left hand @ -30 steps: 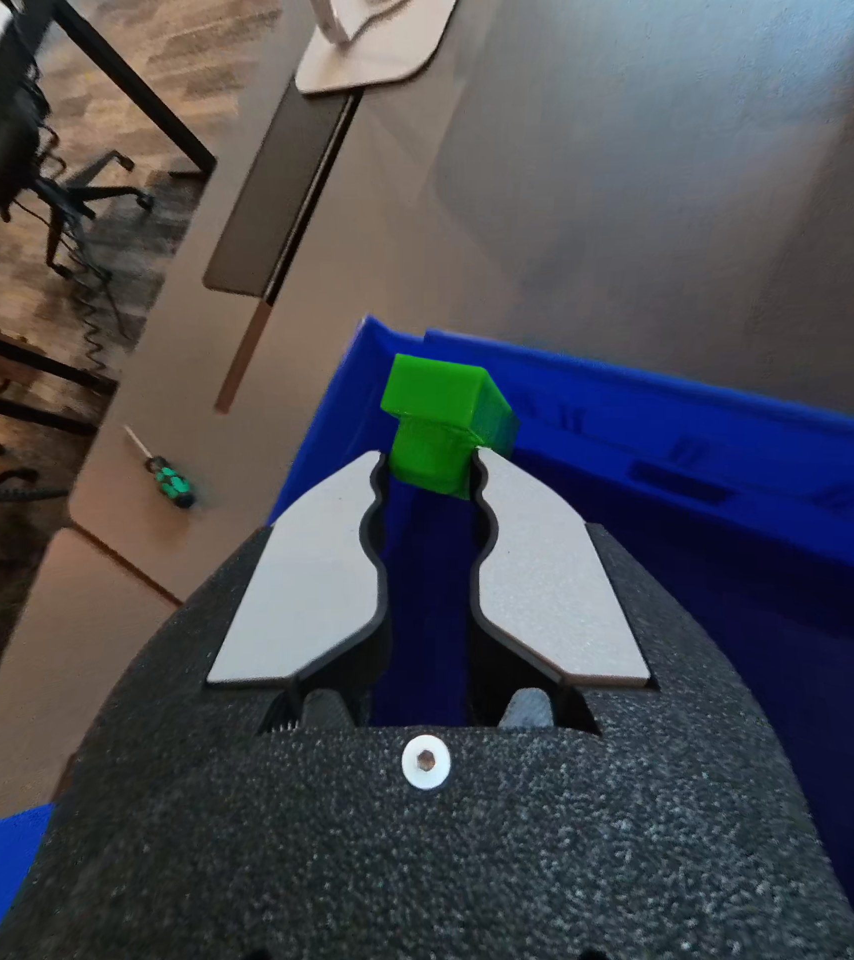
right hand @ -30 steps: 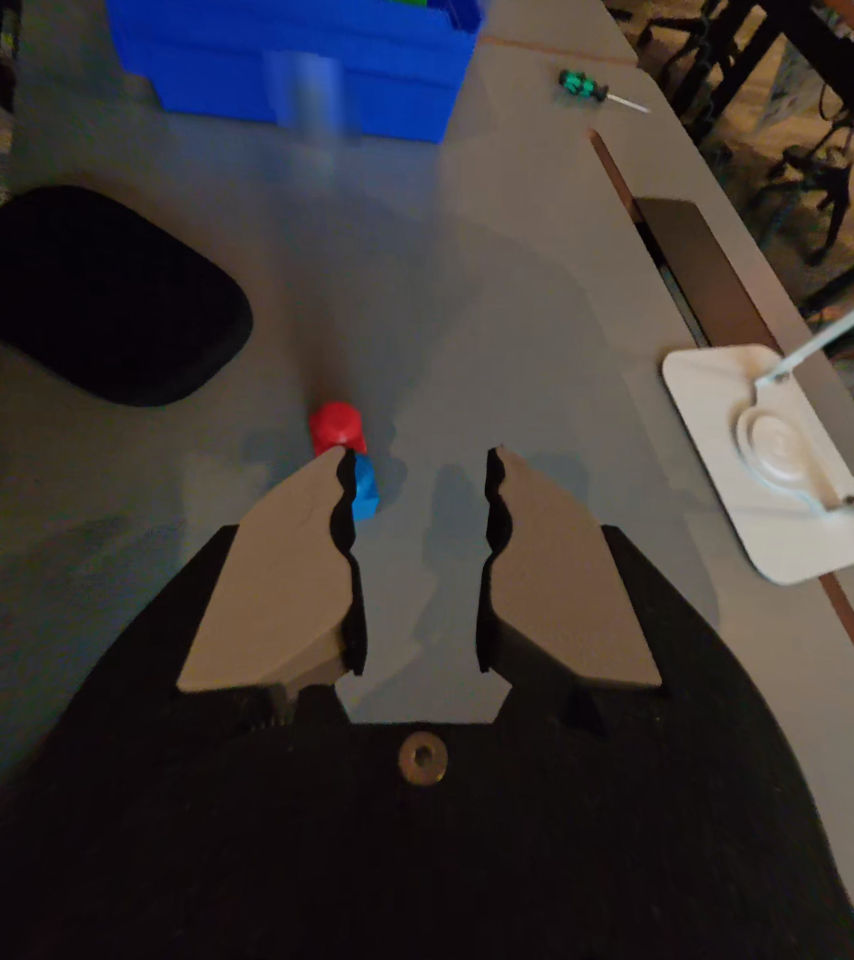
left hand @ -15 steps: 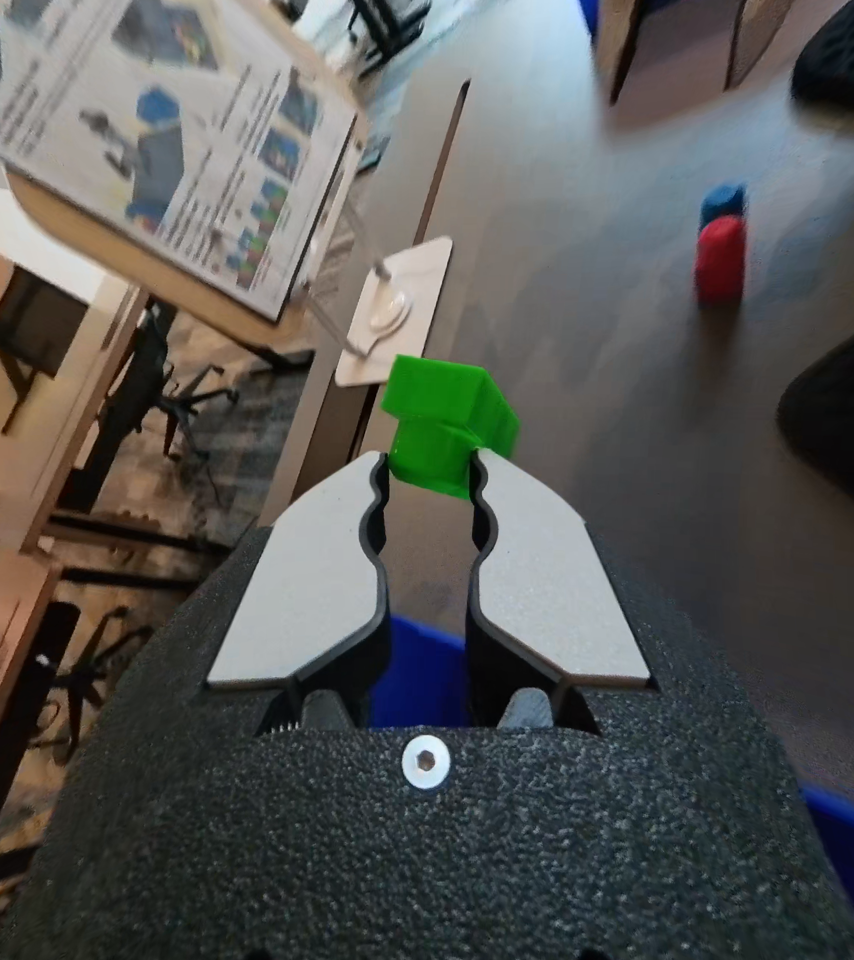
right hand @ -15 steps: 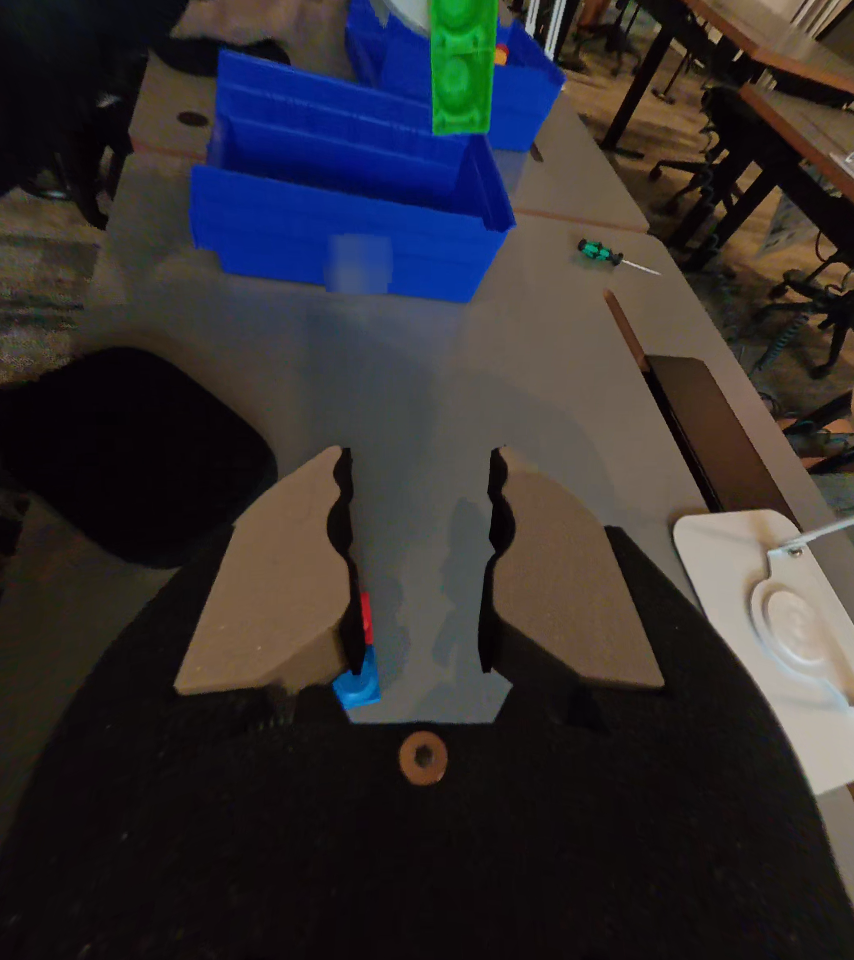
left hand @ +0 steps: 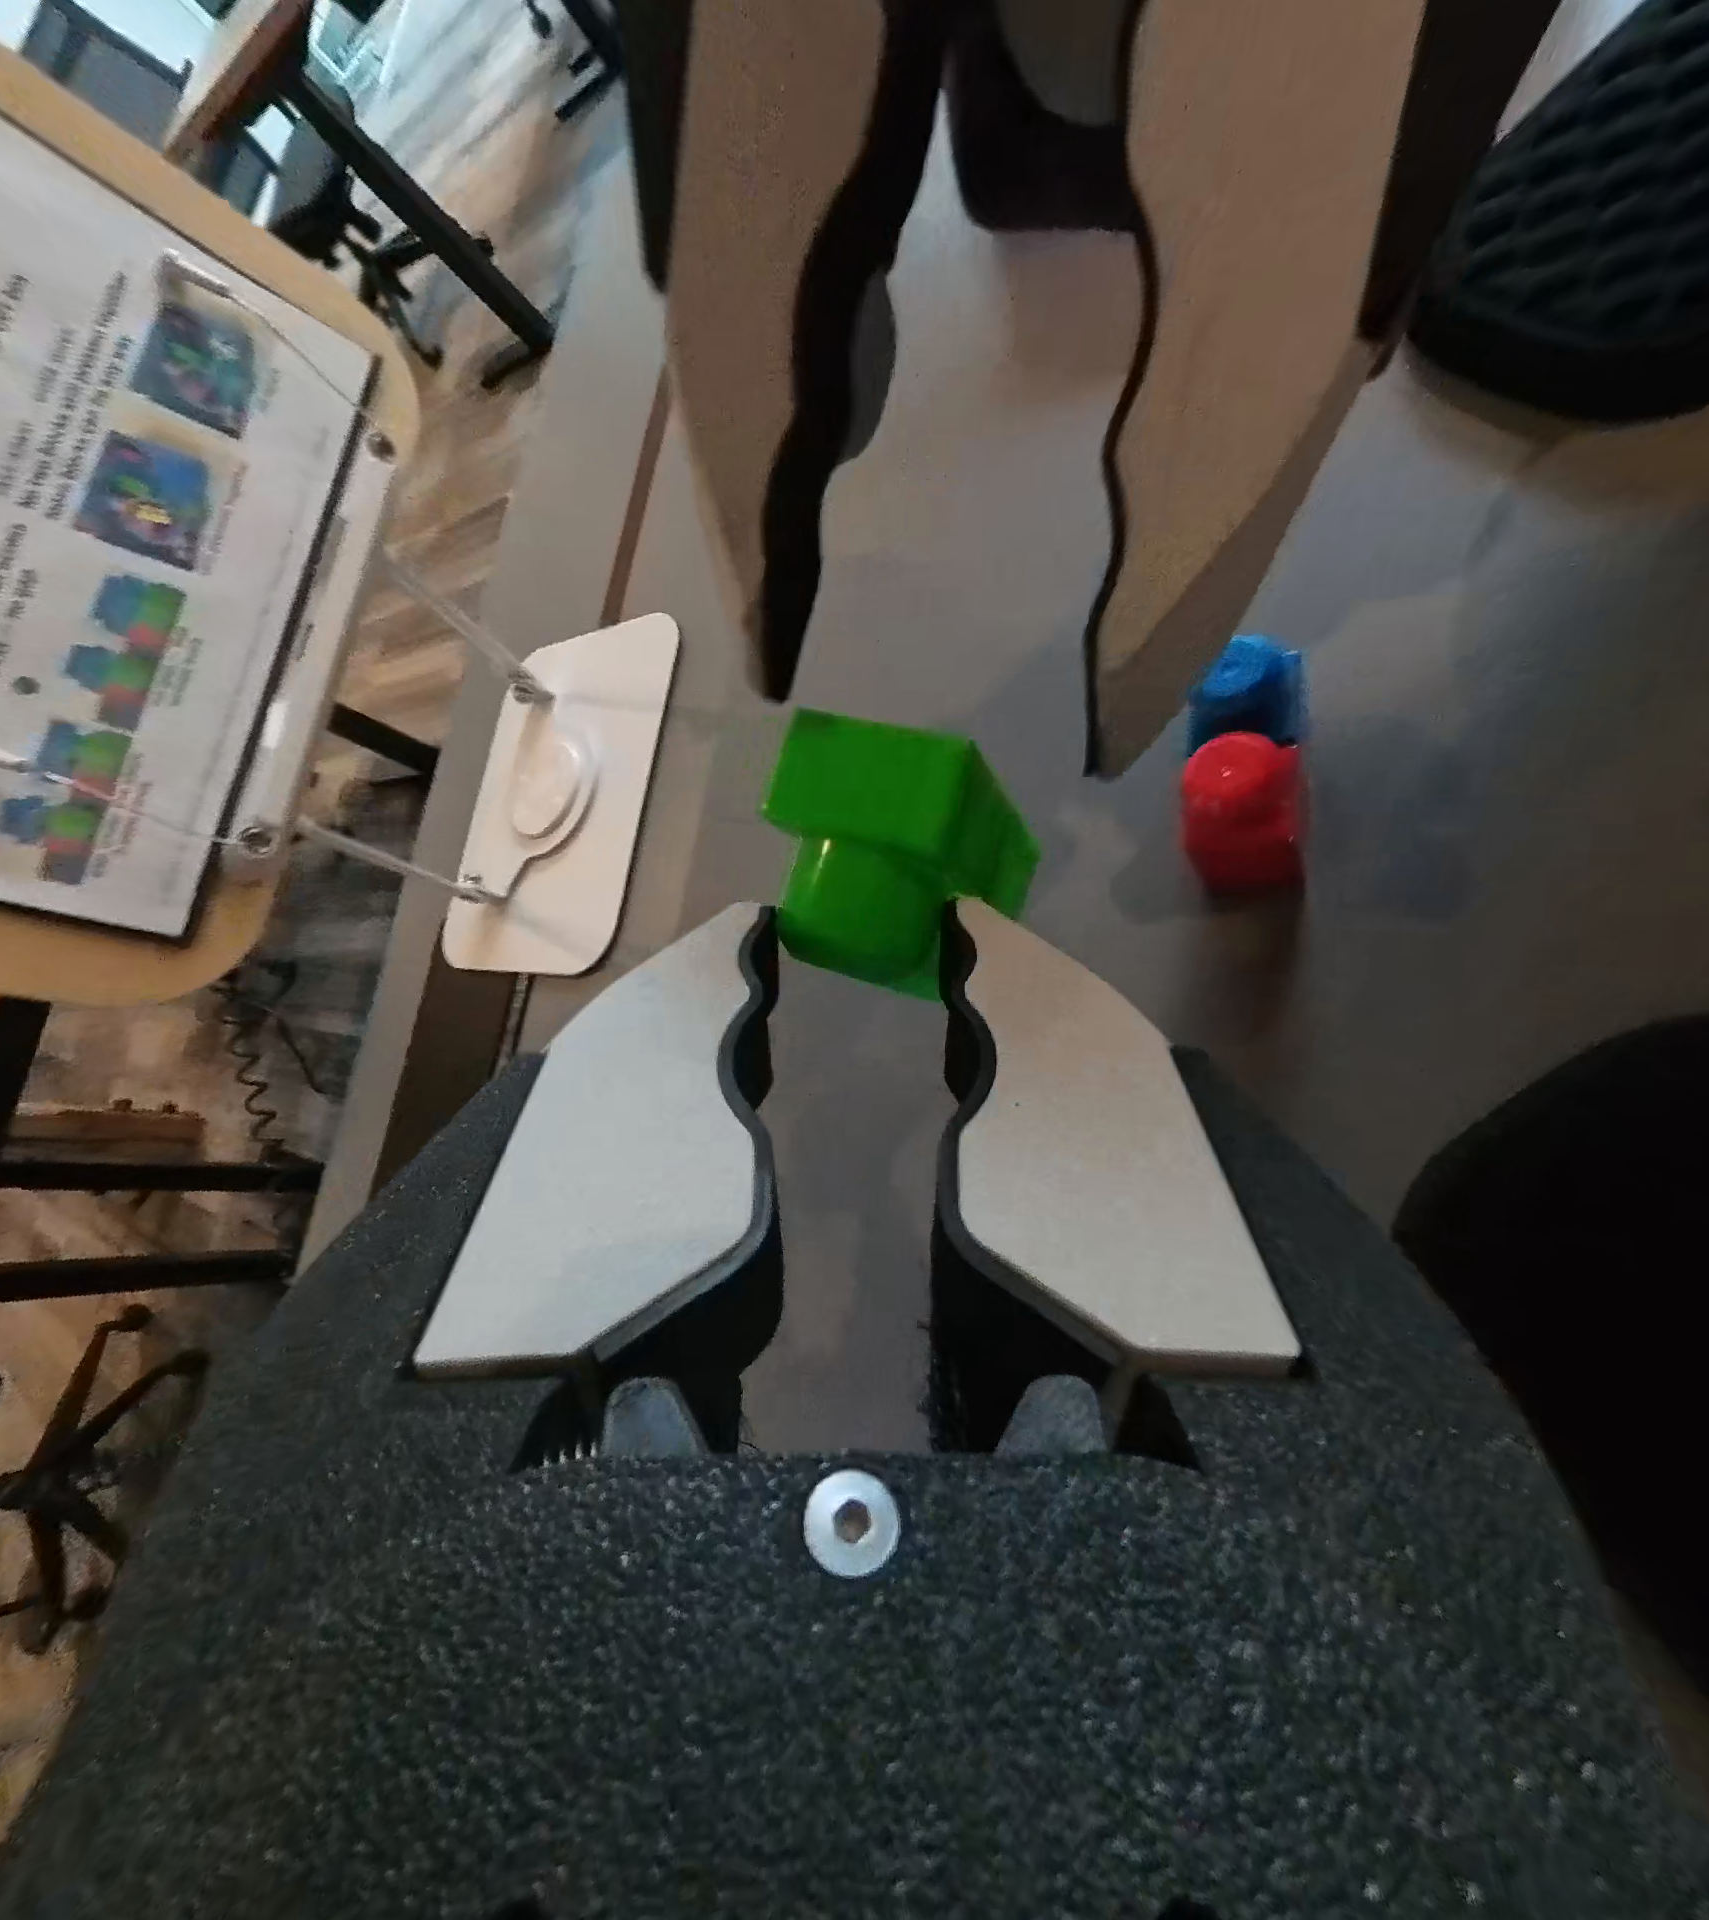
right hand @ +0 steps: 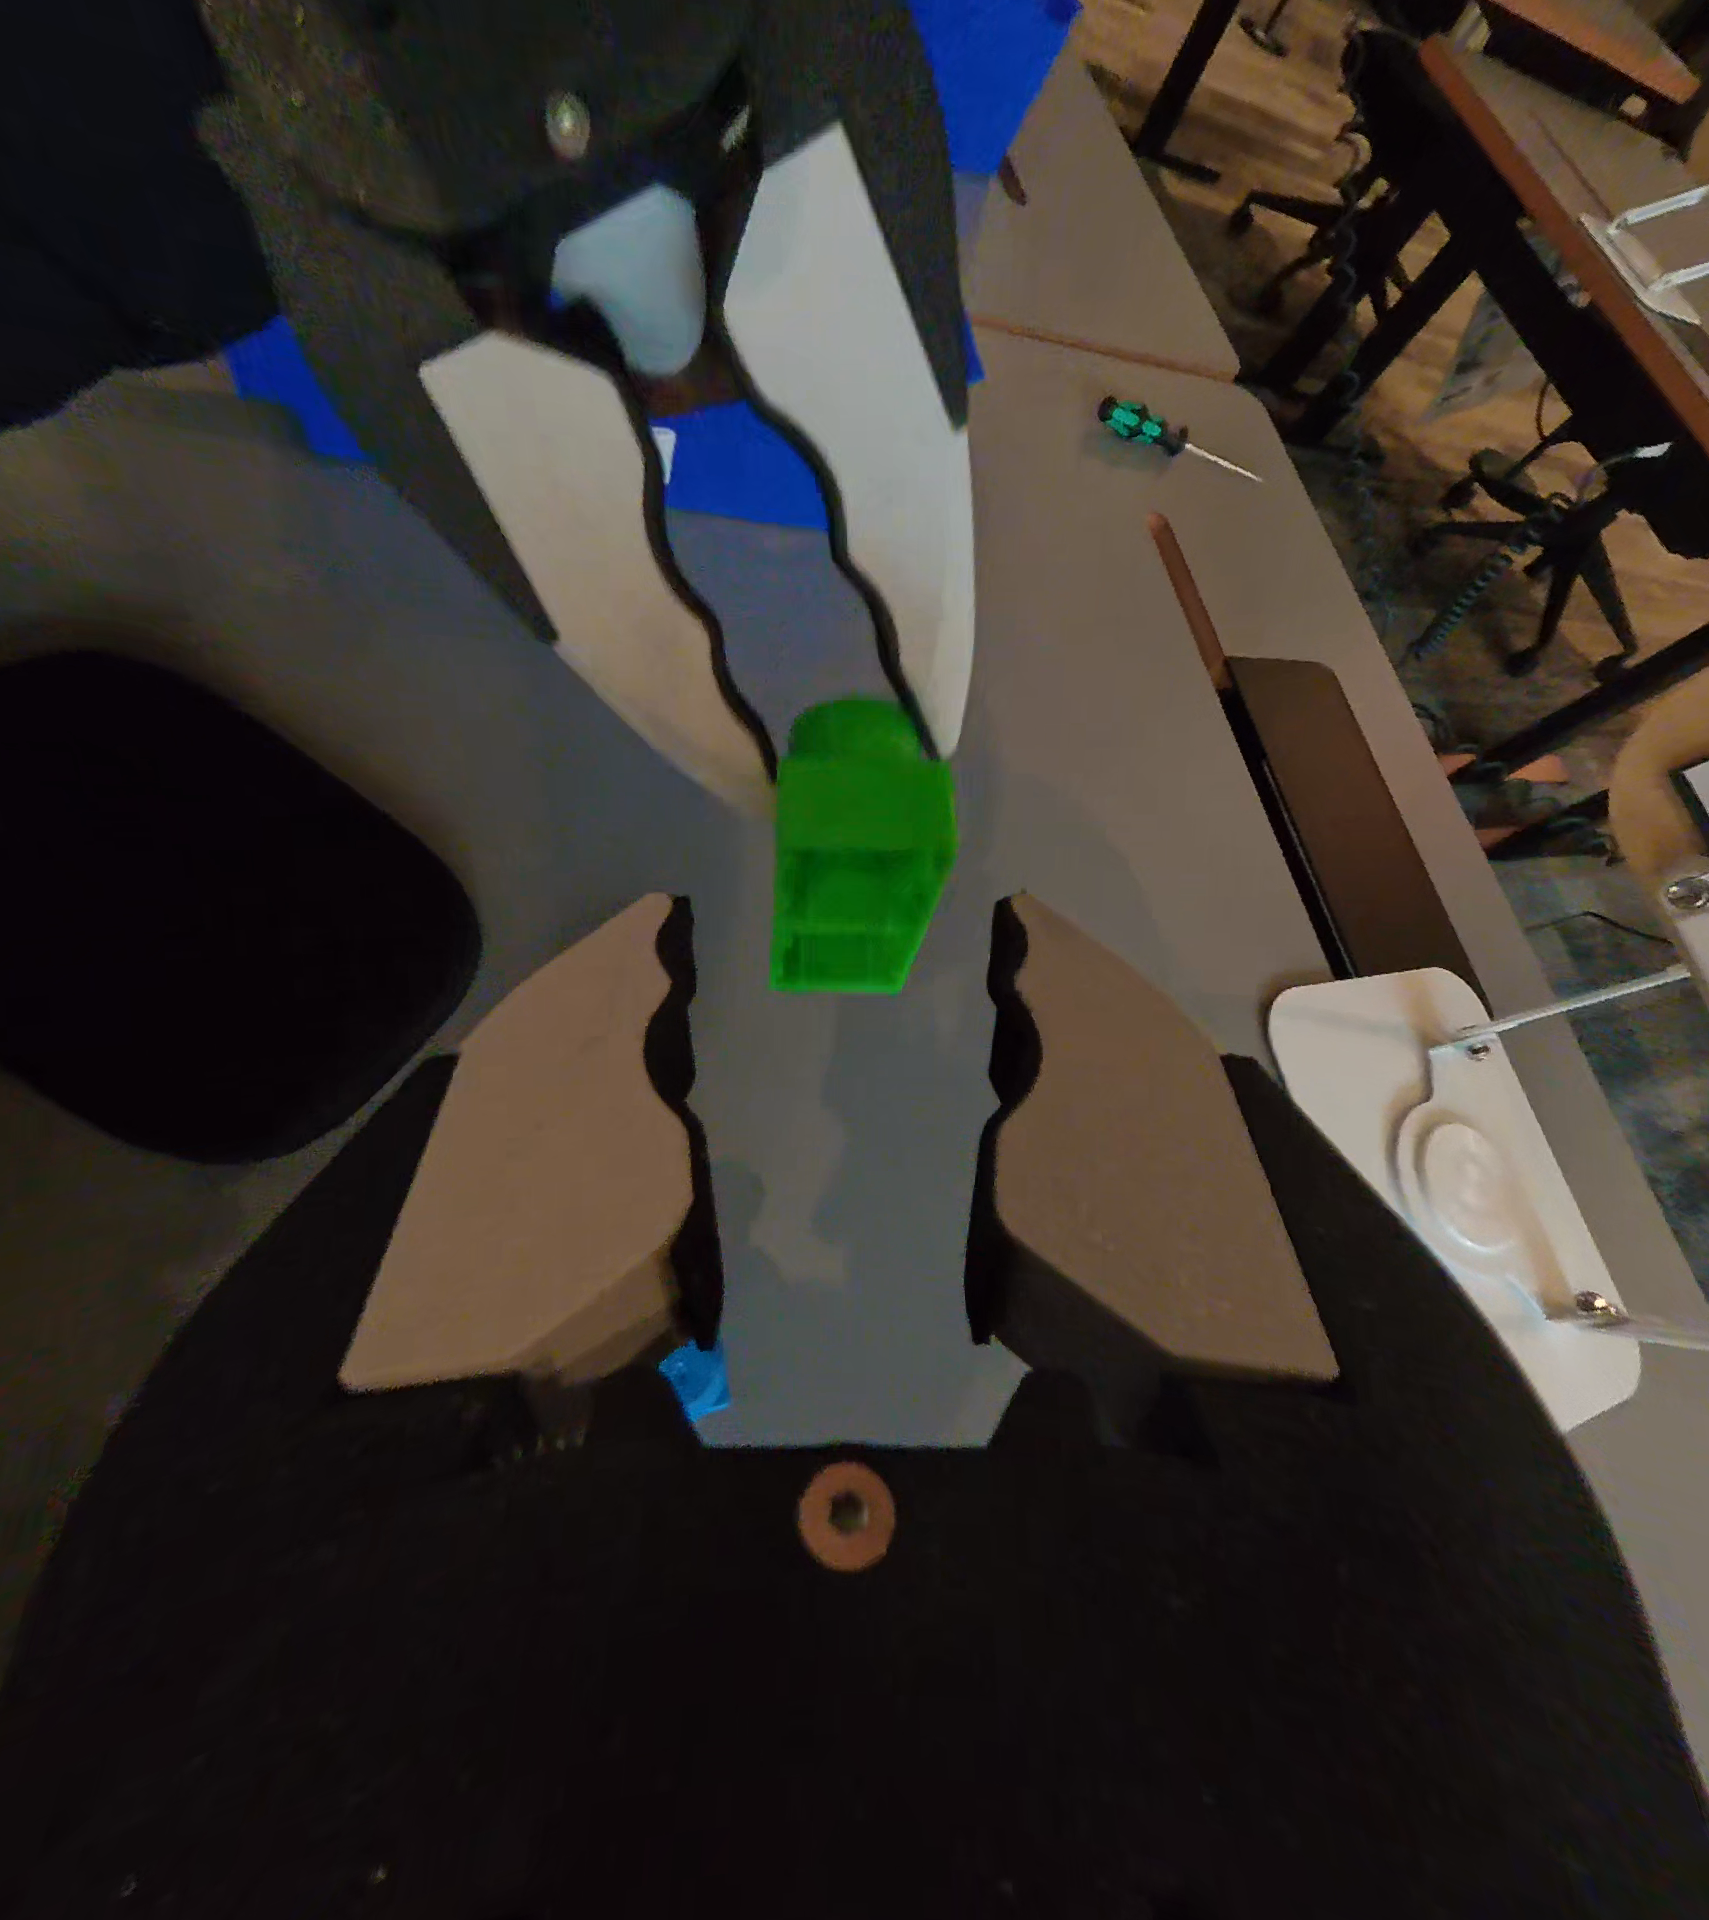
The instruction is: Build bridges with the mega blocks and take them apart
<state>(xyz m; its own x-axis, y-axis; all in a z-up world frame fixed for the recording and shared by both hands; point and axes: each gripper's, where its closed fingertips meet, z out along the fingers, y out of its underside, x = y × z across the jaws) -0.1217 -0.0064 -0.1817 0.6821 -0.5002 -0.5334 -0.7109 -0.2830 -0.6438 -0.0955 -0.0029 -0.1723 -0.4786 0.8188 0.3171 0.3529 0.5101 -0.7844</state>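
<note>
Green block (left hand: pixel 891 821) held by its round stud above the grey table, hollow underside facing away from the fingertips | red block (left hand: pixel 1243 821) lies on the table, end to end with blue block (left hand: pixel 1245 694), touching | both near green block.

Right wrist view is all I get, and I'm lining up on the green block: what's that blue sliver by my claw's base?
Observer: A blue block, touching a red block you can't see, both on the table.
Operator: Between my fingers?
Observer: No, outside one fingertip of your open right claw; the green block is nearer the gap.
Operator: The sheet at my right edge?
Observer: Its face shows coloured pictures of block builds.
</note>
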